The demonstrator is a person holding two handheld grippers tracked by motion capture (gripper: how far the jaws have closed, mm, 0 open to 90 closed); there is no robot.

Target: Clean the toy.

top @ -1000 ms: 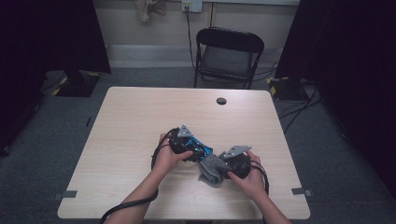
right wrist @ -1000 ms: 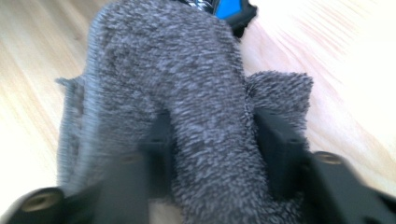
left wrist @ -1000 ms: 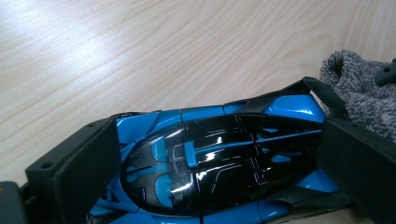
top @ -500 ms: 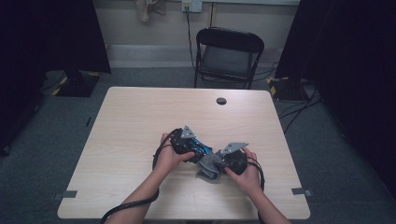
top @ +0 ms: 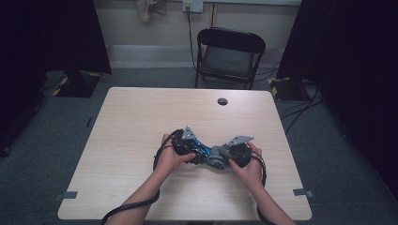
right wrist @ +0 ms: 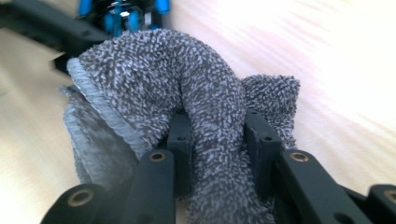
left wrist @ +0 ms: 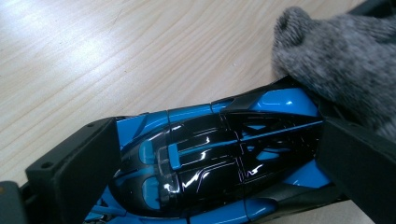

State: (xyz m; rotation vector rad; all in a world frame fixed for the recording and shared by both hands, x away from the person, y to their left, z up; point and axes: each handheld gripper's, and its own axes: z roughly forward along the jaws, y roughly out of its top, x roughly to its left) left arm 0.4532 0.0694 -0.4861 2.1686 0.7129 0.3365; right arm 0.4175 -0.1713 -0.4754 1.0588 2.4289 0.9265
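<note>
both grippers have shifted left – left gripper point(left wrist: 205, 158) clamps blue toy car point(left wrist: 219, 154), right gripper point(right wrist: 217, 140) pinches grey cloth point(right wrist: 187, 102) against it

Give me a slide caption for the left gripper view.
Left hand-held gripper clamps a blue-and-black toy car while a grey cloth touches it.

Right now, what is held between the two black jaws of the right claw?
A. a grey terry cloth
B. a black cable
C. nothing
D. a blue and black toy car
A: in the right gripper view, the grey terry cloth is pinched between the jaws of the right claw; the blue and black toy car sits in the left claw.
</note>
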